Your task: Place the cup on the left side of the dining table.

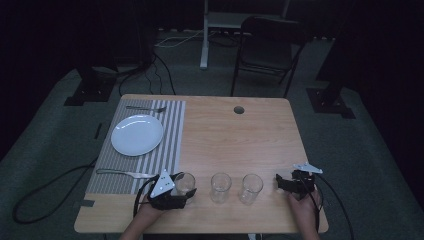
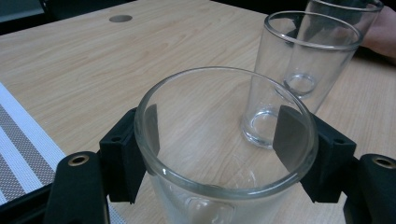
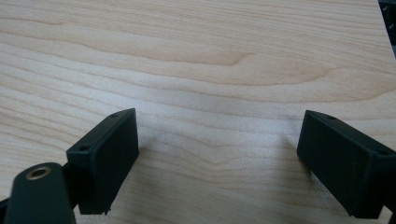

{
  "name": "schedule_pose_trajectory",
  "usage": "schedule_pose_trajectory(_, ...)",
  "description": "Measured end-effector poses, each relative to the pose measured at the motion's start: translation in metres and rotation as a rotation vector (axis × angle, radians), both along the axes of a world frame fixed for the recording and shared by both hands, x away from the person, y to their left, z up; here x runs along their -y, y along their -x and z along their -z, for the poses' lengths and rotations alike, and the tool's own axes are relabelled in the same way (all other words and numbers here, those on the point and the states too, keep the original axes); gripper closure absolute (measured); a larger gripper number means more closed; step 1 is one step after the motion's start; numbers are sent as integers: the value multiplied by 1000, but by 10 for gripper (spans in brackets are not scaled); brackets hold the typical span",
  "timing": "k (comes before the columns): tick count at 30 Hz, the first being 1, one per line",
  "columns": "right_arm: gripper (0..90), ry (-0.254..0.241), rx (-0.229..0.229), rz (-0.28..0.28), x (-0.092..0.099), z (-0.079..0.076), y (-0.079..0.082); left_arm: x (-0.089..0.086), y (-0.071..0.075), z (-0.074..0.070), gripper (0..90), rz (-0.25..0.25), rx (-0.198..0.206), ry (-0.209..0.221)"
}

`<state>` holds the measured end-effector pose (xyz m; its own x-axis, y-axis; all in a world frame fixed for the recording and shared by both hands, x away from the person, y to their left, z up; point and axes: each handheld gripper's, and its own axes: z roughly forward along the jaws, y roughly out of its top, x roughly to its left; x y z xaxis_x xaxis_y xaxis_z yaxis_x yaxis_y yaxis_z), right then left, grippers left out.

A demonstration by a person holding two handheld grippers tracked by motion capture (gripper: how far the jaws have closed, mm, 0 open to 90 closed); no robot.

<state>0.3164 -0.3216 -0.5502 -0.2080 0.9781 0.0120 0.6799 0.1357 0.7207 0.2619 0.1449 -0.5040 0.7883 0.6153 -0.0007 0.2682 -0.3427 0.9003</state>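
Gripping glass [image 2: 224, 154], left hand-held gripper [image 2: 224, 144]

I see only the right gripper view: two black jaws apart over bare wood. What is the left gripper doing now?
Observer: The left gripper is shut on the nearest glass; one pad presses each side of its wall.
Operator: Are there other glasses on the table?
Observer: Yes, a middle glass and a right glass stand upright in a row with it, along the near edge.
Operator: Is my right gripper close to one?
Observer: The right gripper rests open just beside the right glass, apart from it.
Operator: What else is there?
Observer: A white plate on a striped placemat, far left.
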Motion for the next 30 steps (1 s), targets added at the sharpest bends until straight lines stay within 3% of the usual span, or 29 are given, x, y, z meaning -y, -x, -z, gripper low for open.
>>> schedule_pose_trajectory(9,123,0,0,1,0,0,0,-3,0,-4,291,0,-10,-13)
schedule_pose_trajectory(13,123,0,0,0,0,0,0,-8,-1,-6,291,-12,-19,0)
schedule_pose_trajectory(30,123,0,0,0,0,0,0,-10,-11,-18,289,-52,14,-4)
